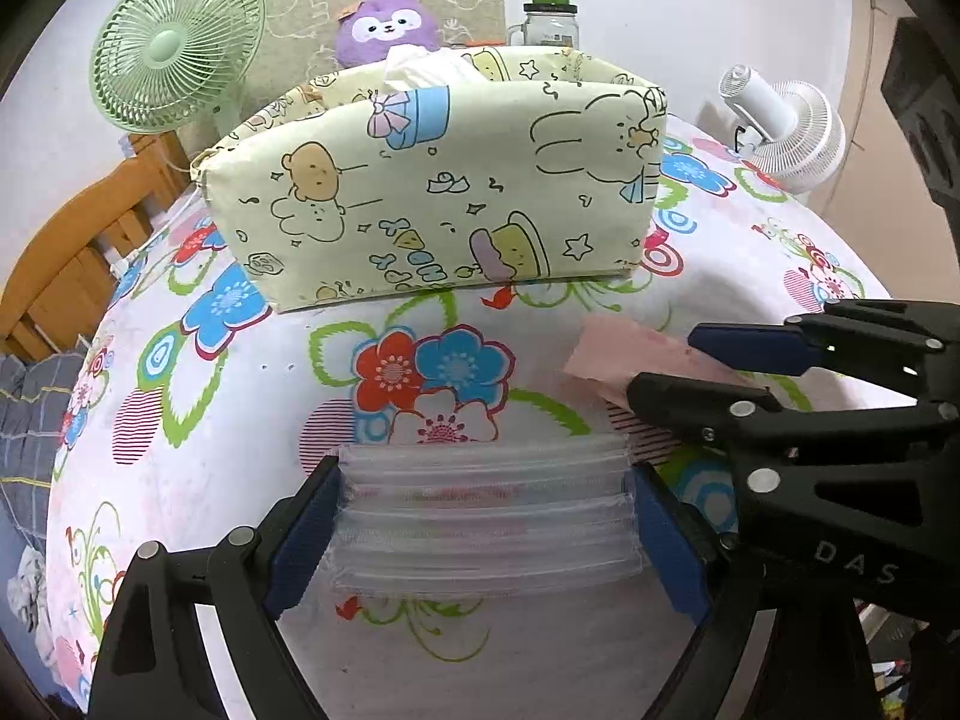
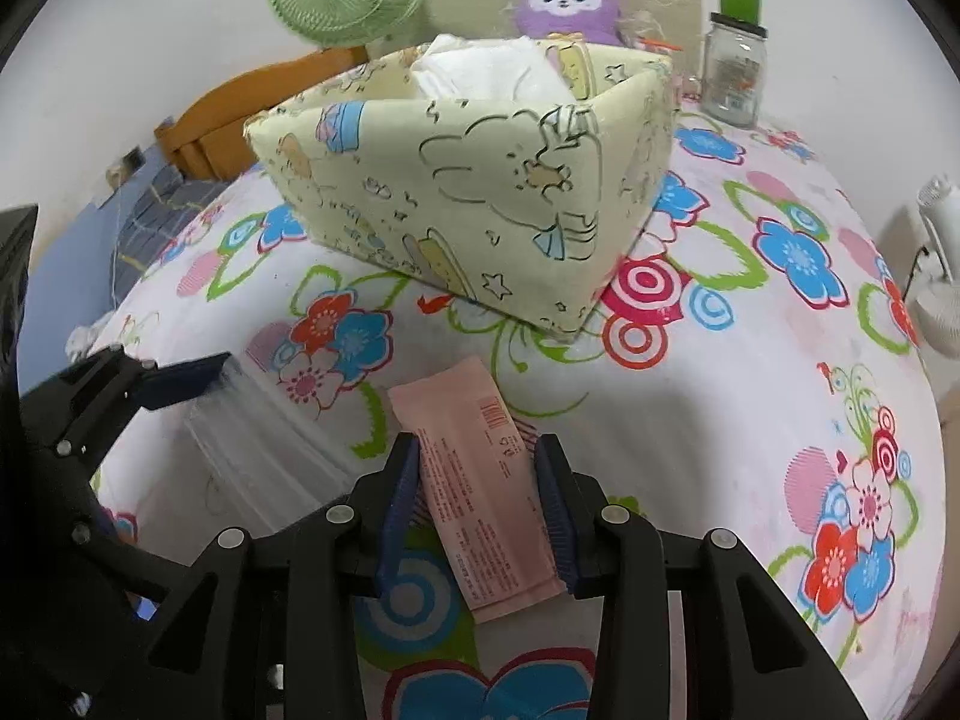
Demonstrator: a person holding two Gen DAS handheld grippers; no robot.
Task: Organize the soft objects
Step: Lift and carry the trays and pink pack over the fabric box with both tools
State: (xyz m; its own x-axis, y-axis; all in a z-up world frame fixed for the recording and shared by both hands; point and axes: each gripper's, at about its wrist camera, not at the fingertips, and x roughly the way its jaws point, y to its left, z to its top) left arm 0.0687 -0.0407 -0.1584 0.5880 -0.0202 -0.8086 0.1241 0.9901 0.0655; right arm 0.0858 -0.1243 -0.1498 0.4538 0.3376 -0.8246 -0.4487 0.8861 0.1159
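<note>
We log: left gripper (image 1: pixel 486 531) spread wide, pads clasping clear plastic packet (image 1: pixel 486 525), right gripper (image 2: pixel 480 516) clamped on pink packet (image 2: pixel 480 492), both over flowered bed (image 2: pixel 690 420), before fabric bin (image 2: pixel 468 180).

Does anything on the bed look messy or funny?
Only a little. The white tissues bulge untidily out of the fabric box. The pink packet lies crooked in the right gripper, slanting across its jaws. Nothing looks spilled or broken.
</note>
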